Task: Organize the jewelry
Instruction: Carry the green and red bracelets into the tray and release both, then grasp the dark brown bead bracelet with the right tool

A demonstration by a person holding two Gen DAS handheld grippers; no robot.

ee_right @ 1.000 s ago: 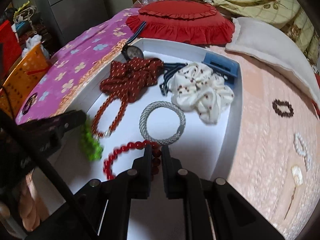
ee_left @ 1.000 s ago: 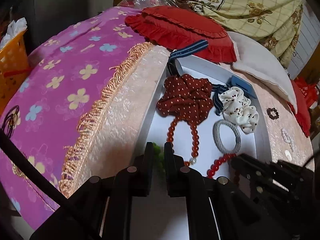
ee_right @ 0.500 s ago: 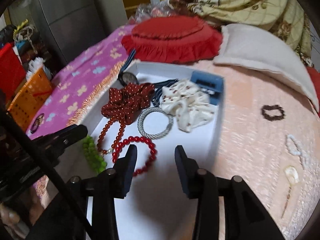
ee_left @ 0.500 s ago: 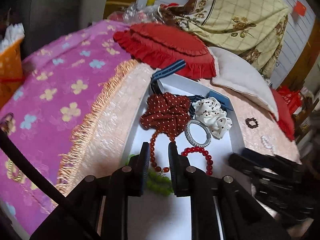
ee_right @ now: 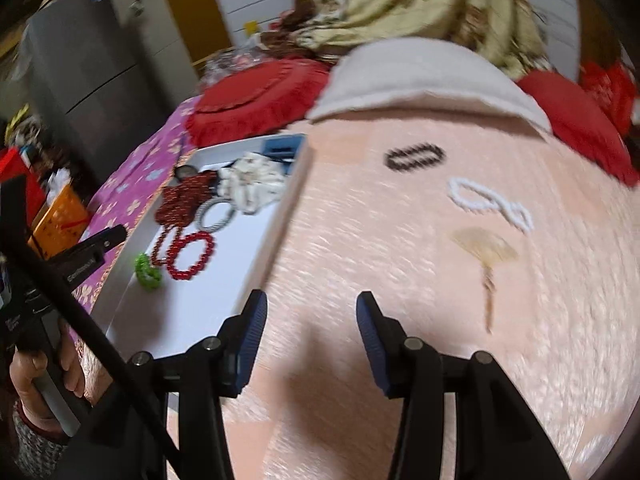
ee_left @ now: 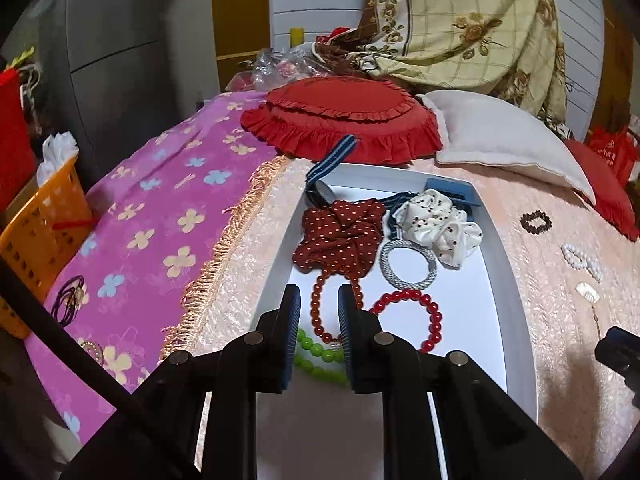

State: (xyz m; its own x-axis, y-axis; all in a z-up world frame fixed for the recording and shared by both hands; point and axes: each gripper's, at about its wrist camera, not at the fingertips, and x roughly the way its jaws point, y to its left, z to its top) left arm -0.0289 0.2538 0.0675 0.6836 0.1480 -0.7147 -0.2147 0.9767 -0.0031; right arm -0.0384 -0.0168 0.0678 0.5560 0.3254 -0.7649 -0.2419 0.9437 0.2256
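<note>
Bedroom setting: bed covered with a pale pink textured bedspread (ee_right: 400, 280), a magenta flowered blanket (ee_left: 160, 216) at its left side, a round red frilled cushion (ee_left: 340, 120) and a cream pillow (ee_left: 500, 136) at the head.

Item 1. White shallow rectangular tray (ee_left: 516, 320), lying on the bedspread. Contents: dark red polka-dot fabric scrunchie (ee_left: 340, 240); cream spotted scrunchie (ee_left: 436, 224); grey woven hair ring (ee_left: 408, 262); orange-red beaded bracelet (ee_left: 320, 308); bright red beaded bracelet (ee_left: 408, 320); green beaded bracelet (ee_left: 320, 356); blue box (ee_left: 452, 192) at the far corner.

Item 2. Pieces not yet in the tray, lying on the bedspread to its right: dark brown beaded bracelet (ee_right: 416, 156); white pearl strand (ee_right: 488, 204), looped; pale shell-shaped hairpin (ee_right: 484, 252) with a thin stem. All three lie well apart from the tray.

Item 3. Left gripper (ee_left: 319, 320), over the near end of the tray, jaws having just parted slightly, nothing pressed between them; the green bracelet lies beneath.

Item 4. Right gripper (ee_right: 308, 320), over bare bedspread beside the tray's right wall, jaws having just been opening, standing wide and empty.

Handling notes (judgement): the beaded pieces are likely light, limp and prone to slip; pinching across the strand on one side of the loop seems best. The hairpin looks thin and possibly brittle; take it by the stem near the shell. The soft bedspread may yield under the fingertips.
</note>
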